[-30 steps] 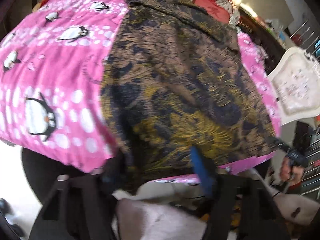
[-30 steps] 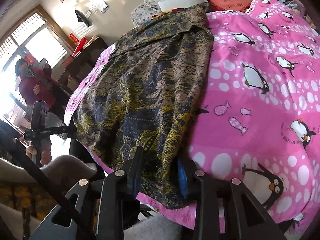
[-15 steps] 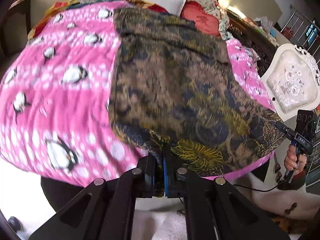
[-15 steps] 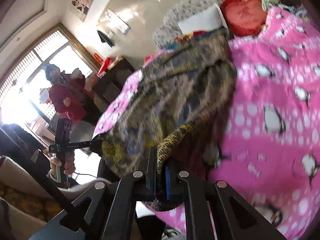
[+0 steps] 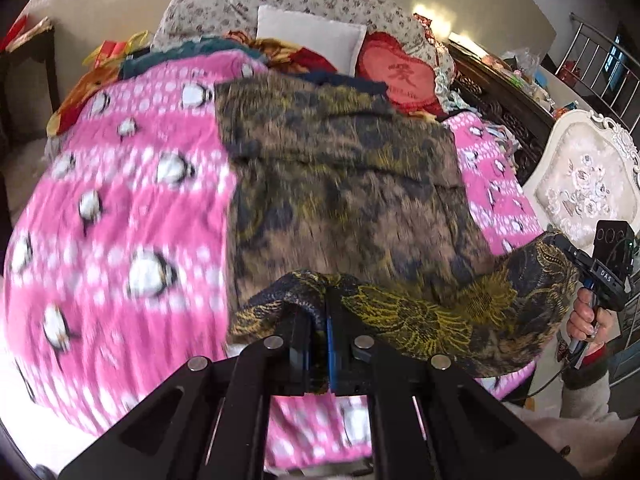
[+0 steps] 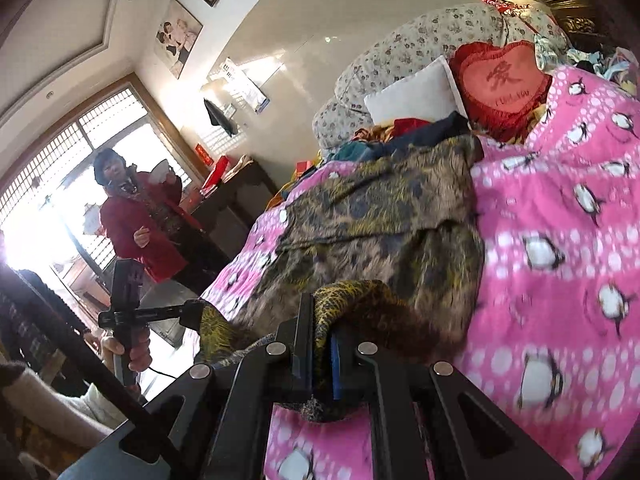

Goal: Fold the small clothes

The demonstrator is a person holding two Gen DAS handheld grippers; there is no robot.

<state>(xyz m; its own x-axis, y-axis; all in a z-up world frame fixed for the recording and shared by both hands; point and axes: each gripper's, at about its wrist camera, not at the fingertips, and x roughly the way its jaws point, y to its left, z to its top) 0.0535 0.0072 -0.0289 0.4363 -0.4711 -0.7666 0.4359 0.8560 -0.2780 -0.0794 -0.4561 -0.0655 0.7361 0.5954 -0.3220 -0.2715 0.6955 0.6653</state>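
Beyond the garment (image 6: 380,216), a red-coated bystander (image 6: 136,220), right view only.

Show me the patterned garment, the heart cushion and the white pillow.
patterned garment (image 5: 340,200), left wrist view, flat middle.
heart cushion (image 6: 502,80), right wrist view, centre face.
white pillow (image 5: 308,36), left wrist view, front face.

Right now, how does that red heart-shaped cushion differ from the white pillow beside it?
The heart cushion is red, with a fringed edge and a dark character printed on its face; the white pillow is plain, with no print or trim. The cushion is heart-shaped, the pillow rectangular. In the right wrist view the cushion overlaps the pillow's edge. Both lean at the head of the bed against the floral bedding, beyond the pink penguin blanket.
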